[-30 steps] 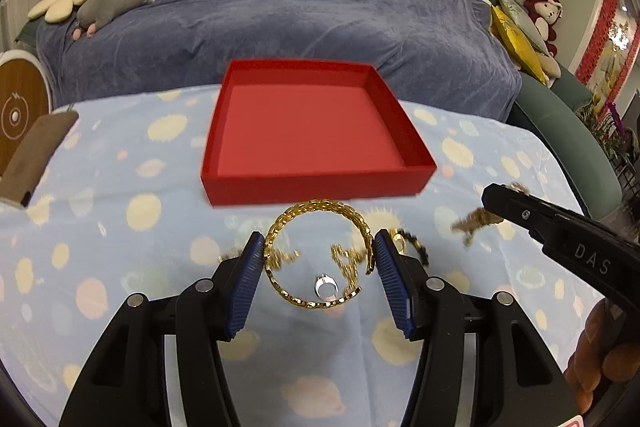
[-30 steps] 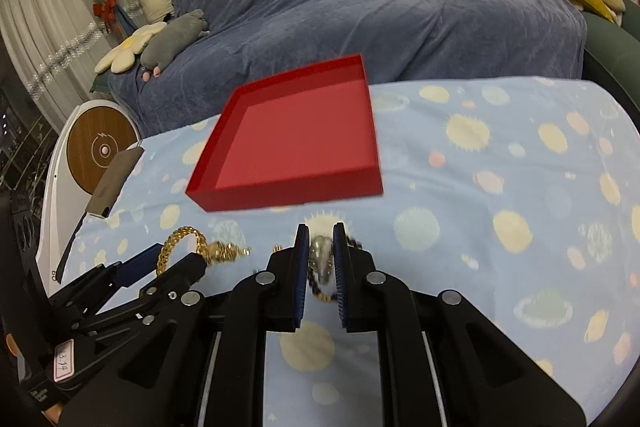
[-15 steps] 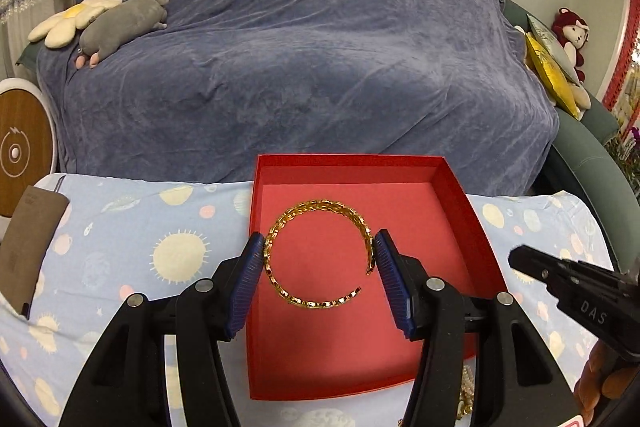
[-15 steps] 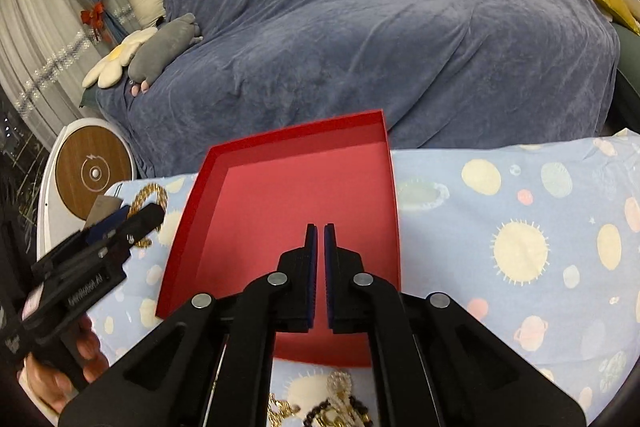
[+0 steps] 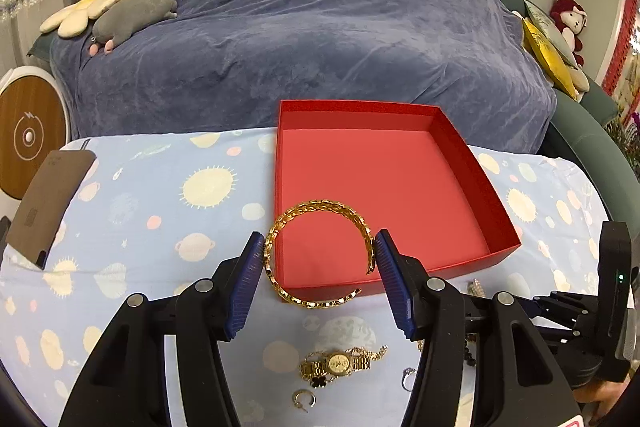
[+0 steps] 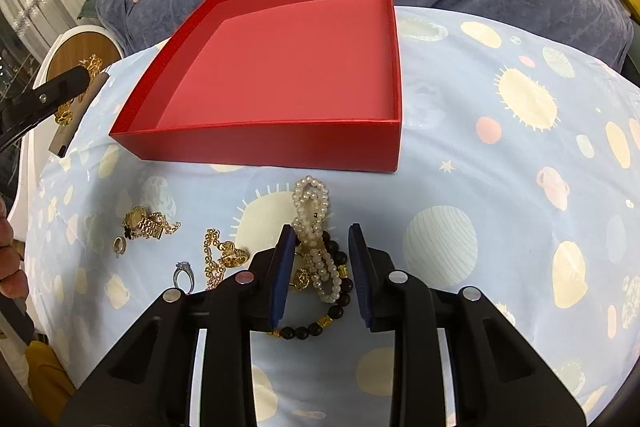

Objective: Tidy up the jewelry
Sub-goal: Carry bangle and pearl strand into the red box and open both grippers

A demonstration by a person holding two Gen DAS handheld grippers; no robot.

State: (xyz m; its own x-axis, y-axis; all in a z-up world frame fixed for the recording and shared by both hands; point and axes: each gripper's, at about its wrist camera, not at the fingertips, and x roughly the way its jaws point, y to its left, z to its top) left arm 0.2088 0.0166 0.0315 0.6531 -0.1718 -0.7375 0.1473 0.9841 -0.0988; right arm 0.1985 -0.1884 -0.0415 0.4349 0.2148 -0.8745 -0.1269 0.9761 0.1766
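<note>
Left gripper (image 5: 320, 259) grips a gold bangle (image 5: 318, 255) over the red box's (image 5: 496, 243) near-left corner — right gripper (image 6: 320, 259), jaws opening, straddles pearls (image 6: 314, 223), untouched.

The right claw (image 6: 318, 269) hides part of the black bead bracelet (image 6: 338, 301).

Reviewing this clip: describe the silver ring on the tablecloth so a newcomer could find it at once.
Start at the red box on the planet-print cloth. In front of its near wall lies a scatter of jewelry; at its left, beside the gold chain, stands the silver ring. It alone is silver, with a stone on top.
</note>
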